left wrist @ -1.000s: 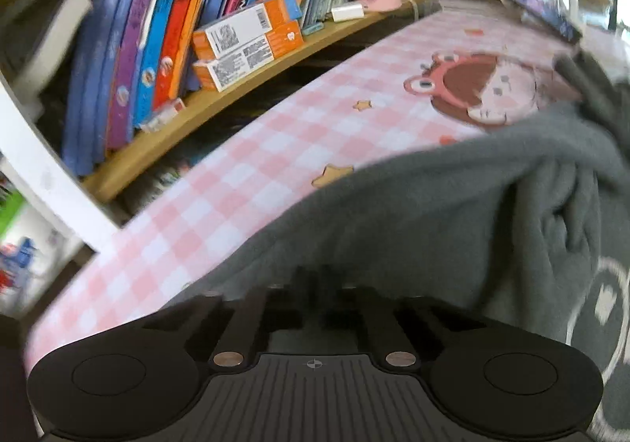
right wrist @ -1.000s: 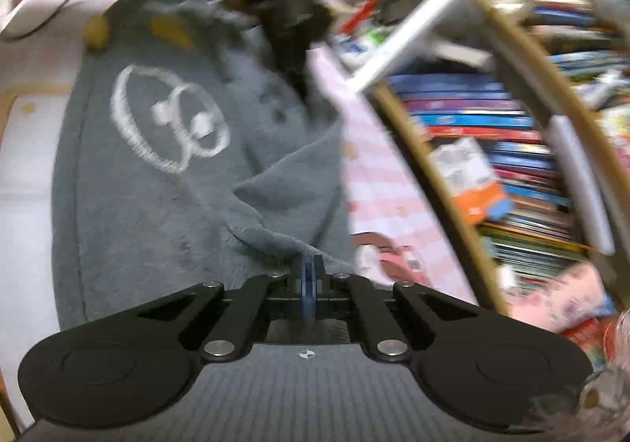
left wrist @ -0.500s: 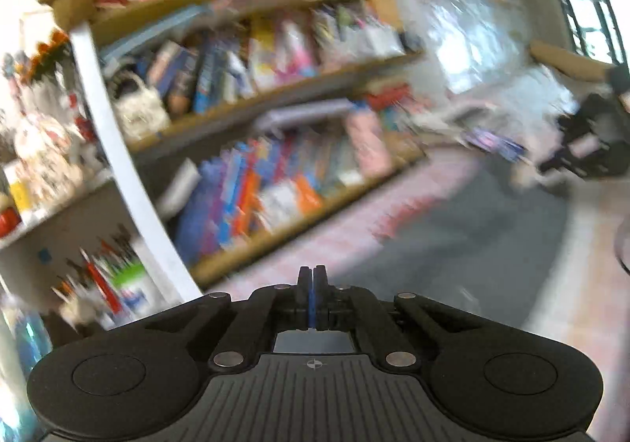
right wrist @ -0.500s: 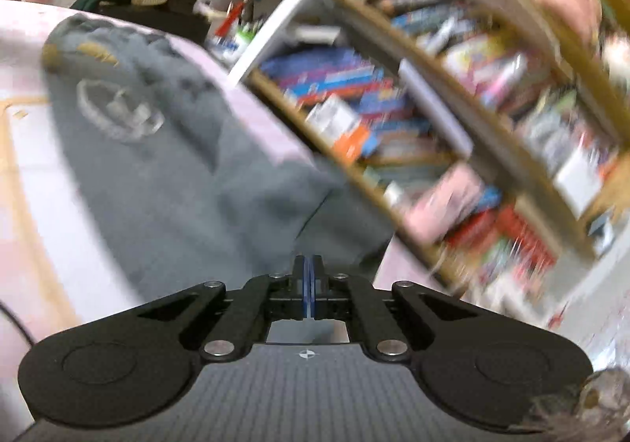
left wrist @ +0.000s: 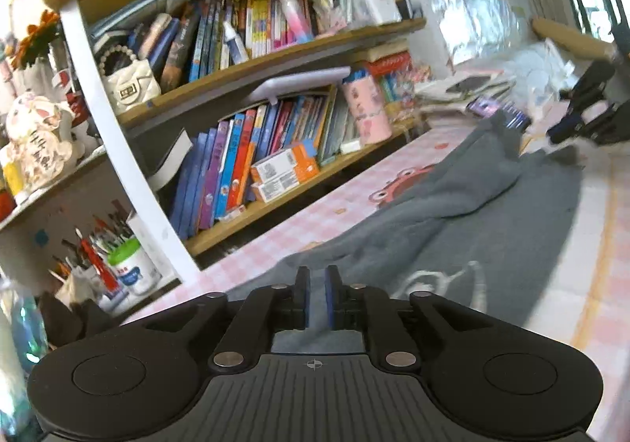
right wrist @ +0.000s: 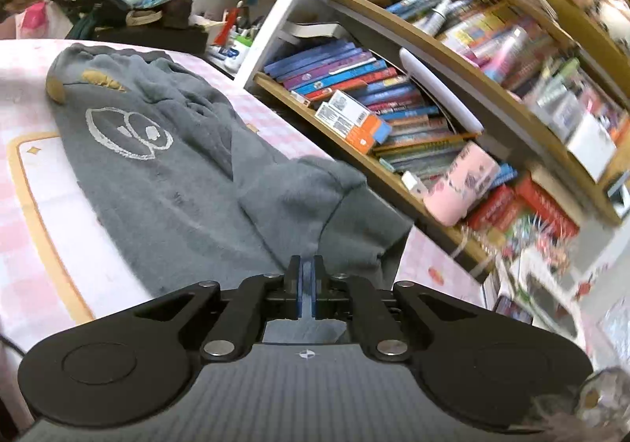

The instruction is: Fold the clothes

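- Left wrist view: the left gripper (left wrist: 317, 276), a second ago buried low in the grey garment (left wrist: 492, 229), now rides clear above its near edge, fingers parted by a narrow gap with nothing between them.
- The right gripper (right wrist: 306, 265), which a second ago pinched a raised fold, now shows its fingers almost closed; whether cloth is caught between them cannot be told.
- The garment lies along the pink checked tablecloth (left wrist: 299, 229), one side flap laid back over the body beside the white printed motif (right wrist: 126, 131); the released flap suggests one side fold is set, though the piece is far from a compact bundle.
- The bookshelf (left wrist: 275, 198) runs just beside the cloth's far edge, its orange boxes (left wrist: 283, 174) and pink holder (left wrist: 368, 107) close to any outward swing.
- A pen cup (left wrist: 132, 270) crowds the table's end.
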